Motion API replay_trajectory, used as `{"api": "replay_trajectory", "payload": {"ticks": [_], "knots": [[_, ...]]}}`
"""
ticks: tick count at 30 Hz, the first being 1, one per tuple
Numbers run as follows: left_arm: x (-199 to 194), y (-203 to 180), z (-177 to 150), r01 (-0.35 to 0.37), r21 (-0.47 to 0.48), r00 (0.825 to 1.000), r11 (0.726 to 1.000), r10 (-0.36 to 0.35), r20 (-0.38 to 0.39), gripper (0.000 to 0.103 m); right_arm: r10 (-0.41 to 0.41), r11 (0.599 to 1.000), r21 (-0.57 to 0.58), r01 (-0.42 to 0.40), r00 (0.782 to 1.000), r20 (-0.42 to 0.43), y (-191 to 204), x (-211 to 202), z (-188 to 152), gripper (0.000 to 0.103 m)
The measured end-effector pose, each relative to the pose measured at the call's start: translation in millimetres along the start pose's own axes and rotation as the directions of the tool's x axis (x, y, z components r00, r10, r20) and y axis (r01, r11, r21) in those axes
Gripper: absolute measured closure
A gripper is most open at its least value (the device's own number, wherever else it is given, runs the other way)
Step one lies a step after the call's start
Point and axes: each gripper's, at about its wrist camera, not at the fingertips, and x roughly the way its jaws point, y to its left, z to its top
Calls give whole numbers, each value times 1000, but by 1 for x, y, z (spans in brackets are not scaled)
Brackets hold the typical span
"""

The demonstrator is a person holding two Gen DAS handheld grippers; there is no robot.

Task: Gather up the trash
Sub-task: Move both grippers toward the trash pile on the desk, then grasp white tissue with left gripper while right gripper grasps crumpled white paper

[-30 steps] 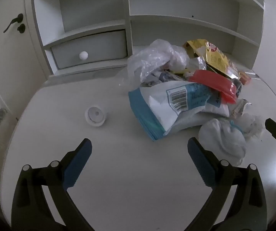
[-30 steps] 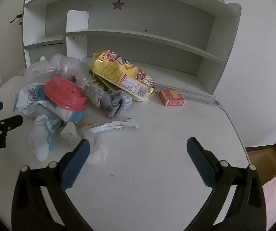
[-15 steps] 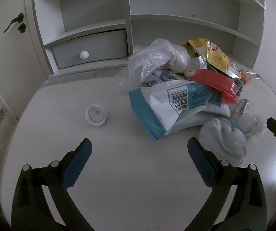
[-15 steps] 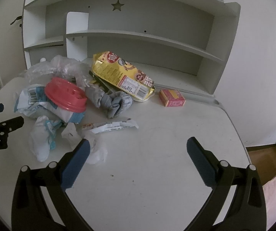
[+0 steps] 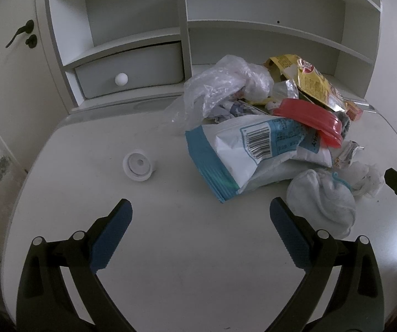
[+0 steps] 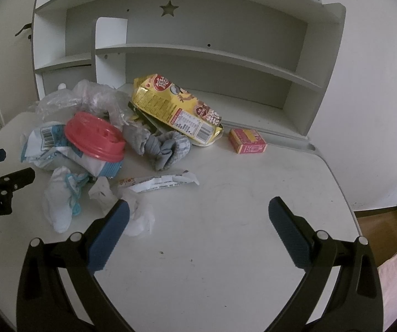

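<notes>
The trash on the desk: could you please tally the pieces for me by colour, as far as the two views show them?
Red or pink: 2, lid, small box
Yellow: 1, snack bag
Blue and white: 1, pouch
Clear: 1, plastic bag
Grey: 1, sock
White: 4, cap, sock, tissue, wrapper strip
Total: 10; more may be hidden in the heap.

We get dim, flat daylight in both views, greyish cast, soft shadows only under the shelf boards [image 6: 206,51] and trash pile [image 5: 256,138]. Strong fisheye bend with black vignette corners; the desk [image 5: 170,249] edge curves hard. Bright glare spot at the right edge of the left wrist view; focus is fine mid-frame, softer toward the rims.
</notes>
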Motion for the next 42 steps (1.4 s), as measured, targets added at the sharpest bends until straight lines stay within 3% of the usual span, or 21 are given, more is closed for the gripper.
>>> {"api": "replay_trajectory", "payload": {"ticks": [17,22,25,29,31,33,39,41,42], "knots": [[4,4,0,18,-13,1000,1000,-18,-11,6,5,1000,-2,-5,1000,-11,0,1,1,6],[-10,24,-3,114,-110,993,987,-117,-26,6,112,994,-22,-111,994,16,-3,-2,0,6],[-32,14,-4,139,-60,990,988,-140,-4,6,132,987,-98,-129,991,24,-3,-3,3,6],[-30,-27,-5,219,15,975,976,-218,-50,7,231,953,-182,-243,969,-84,-4,9,11,6],[-21,-45,-4,256,25,964,966,-253,-82,11,254,943,-200,-264,964,-75,-1,10,12,13],[-14,-59,-4,280,34,955,959,-275,-108,25,278,929,-221,-296,954,-108,1,14,11,19],[9,-74,3,287,22,948,958,-281,-152,30,315,881,-306,-360,930,-188,12,31,11,31],[15,-72,4,289,18,946,957,-282,-160,45,344,863,-311,-398,914,-215,17,37,13,50],[15,-71,5,291,21,945,957,-284,-163,60,358,853,-313,-418,905,-231,22,43,14,69]]}}
